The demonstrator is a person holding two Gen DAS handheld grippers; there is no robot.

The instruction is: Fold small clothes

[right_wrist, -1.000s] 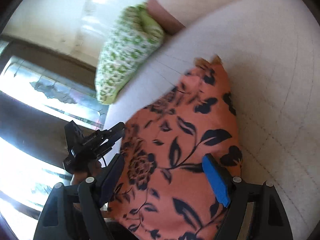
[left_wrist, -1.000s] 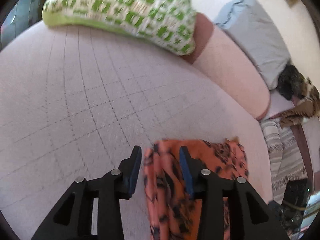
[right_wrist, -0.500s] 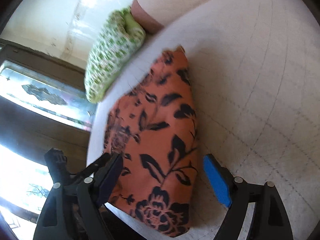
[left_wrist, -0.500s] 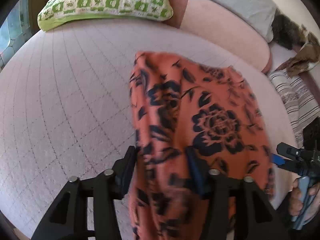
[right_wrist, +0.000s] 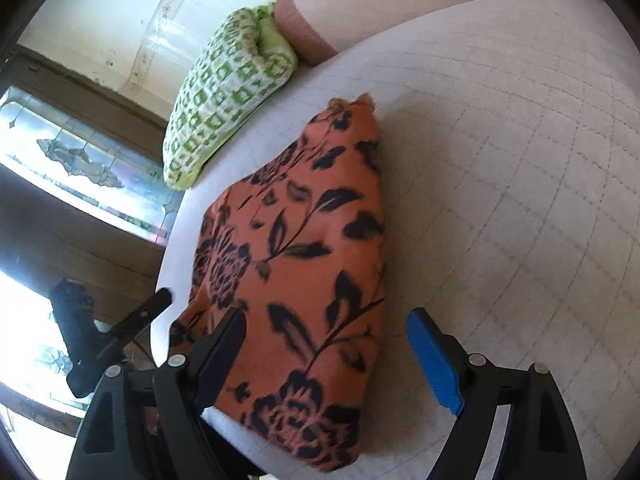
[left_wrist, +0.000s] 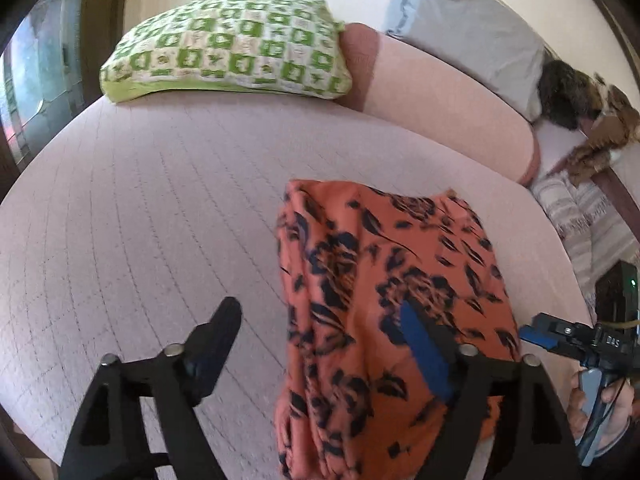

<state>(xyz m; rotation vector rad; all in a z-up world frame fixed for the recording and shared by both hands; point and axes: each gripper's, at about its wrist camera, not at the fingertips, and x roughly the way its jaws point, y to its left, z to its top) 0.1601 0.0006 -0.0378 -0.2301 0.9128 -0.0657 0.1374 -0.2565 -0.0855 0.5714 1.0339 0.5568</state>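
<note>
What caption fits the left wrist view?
Left gripper opening over the folded orange floral garment on the pink quilted bed.

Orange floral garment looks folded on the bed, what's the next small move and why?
Probably draw the left claw back clear. Its jaws are opening, and the folded orange garment lies flat on the bed, gripped by neither the left nor the open right claw.

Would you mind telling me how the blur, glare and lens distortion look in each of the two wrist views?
Left wrist view: the orange floral garment is motion-smeared, the green checked pillow stays fairly crisp, and the fisheye bows the quilted bed cover. Right wrist view: the window at left is blown out with glare, the garment's print is only softly blurred, and the bed cover's quilting lines curve strongly.
</note>
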